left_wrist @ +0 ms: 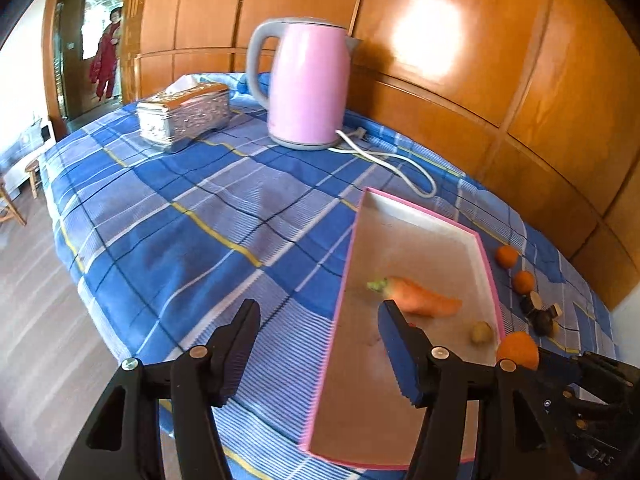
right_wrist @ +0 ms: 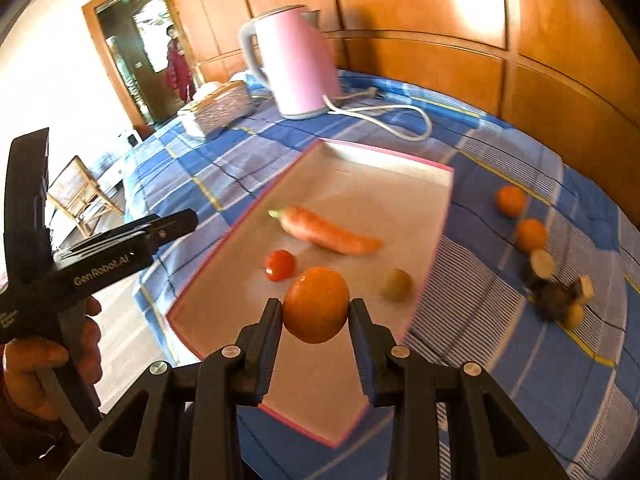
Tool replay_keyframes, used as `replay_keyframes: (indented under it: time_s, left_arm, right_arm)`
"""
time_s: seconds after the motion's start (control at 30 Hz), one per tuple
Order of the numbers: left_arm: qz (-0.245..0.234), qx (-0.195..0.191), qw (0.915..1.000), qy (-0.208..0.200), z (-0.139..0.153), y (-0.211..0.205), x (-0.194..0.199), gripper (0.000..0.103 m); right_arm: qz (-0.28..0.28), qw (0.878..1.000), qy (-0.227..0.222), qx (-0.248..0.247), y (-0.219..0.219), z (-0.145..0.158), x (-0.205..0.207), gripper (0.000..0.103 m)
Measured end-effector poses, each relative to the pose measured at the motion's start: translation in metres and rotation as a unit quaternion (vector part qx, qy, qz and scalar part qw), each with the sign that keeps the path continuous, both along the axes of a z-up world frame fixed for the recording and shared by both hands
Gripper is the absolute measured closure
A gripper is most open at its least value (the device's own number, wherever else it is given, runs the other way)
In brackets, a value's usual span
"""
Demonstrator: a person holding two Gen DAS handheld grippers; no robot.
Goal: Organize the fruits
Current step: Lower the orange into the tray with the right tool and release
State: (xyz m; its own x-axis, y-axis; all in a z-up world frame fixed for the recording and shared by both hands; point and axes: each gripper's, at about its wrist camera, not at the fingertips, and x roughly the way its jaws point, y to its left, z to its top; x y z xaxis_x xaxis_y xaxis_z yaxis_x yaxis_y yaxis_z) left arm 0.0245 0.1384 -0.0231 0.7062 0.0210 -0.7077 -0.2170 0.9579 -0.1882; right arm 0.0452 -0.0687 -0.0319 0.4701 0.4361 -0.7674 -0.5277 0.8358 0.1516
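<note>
My right gripper is shut on an orange and holds it above the near part of a pink-rimmed tray. In the tray lie a carrot, a small tomato and a small yellowish fruit. Two more oranges and dark cut pieces lie on the cloth right of the tray. My left gripper is open and empty over the tray's left rim. The held orange also shows in the left wrist view.
A pink kettle with a white cord and a silver tissue box stand at the back of the blue plaid table. Wooden panelling runs behind. The table edge drops to the floor on the left.
</note>
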Motion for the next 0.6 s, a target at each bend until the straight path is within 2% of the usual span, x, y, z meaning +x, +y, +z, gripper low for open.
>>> replay_keyframes:
  time_s: [0.17, 0.27, 0.4, 0.6]
  left_arm:
    - [0.006, -0.003, 1.0000, 0.007, -0.004, 0.005, 0.000, 0.039]
    - [-0.003, 0.000, 1.0000, 0.007, -0.005, -0.001, -0.001, 0.039]
    - [-0.018, 0.003, 0.9998, 0.007, -0.004, -0.010, -0.001, 0.038]
    - [-0.046, 0.015, 0.9988, -0.003, 0.002, -0.028, -0.003, 0.038]
  right_arm:
    - [0.014, 1.000, 0.007, 0.001, 0.017, -0.003, 0.002, 0.068]
    - [0.000, 1.000, 0.010, -0.008, 0.022, -0.010, 0.005, 0.068]
    - [-0.012, 1.000, 0.018, -0.009, 0.019, -0.019, 0.005, 0.067]
    - [-0.033, 0.999, 0.002, -0.005, 0.003, -0.013, -0.002, 0.067]
